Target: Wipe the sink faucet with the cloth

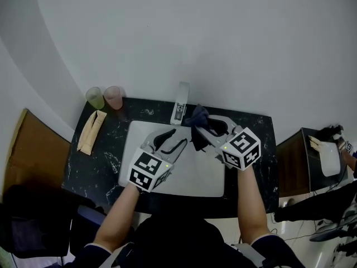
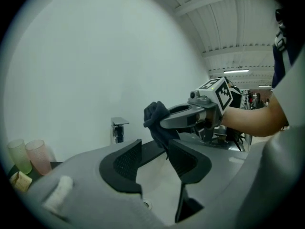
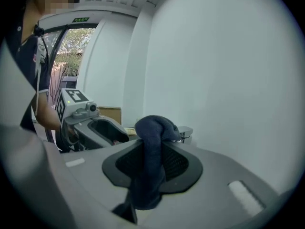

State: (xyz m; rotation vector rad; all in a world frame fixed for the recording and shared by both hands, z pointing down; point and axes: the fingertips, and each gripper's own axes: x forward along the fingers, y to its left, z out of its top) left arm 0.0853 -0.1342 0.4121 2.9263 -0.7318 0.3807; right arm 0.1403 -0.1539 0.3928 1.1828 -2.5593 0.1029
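Observation:
A dark blue cloth (image 1: pixel 197 119) hangs bunched from my right gripper (image 1: pixel 197 129), which is shut on it above the back of the white sink basin (image 1: pixel 206 177). In the right gripper view the cloth (image 3: pixel 151 142) fills the gap between the jaws and droops below them. The chrome faucet (image 1: pixel 179 103) stands at the sink's back edge, just left of the cloth, and the cloth is not touching it. My left gripper (image 1: pixel 173 138) hovers over the basin, open and holding nothing. Just beyond its jaws in the left gripper view hangs the cloth (image 2: pixel 158 120), with the faucet (image 2: pixel 118 129) farther left.
A green cup (image 1: pixel 95 97) and a pink cup (image 1: pixel 113 96) stand at the back left of the black marble counter (image 1: pixel 100 161). A tan folded packet (image 1: pixel 91 131) lies in front of them. A brown cabinet (image 1: pixel 28 149) is at the left, a dark side table (image 1: pixel 293 166) at the right.

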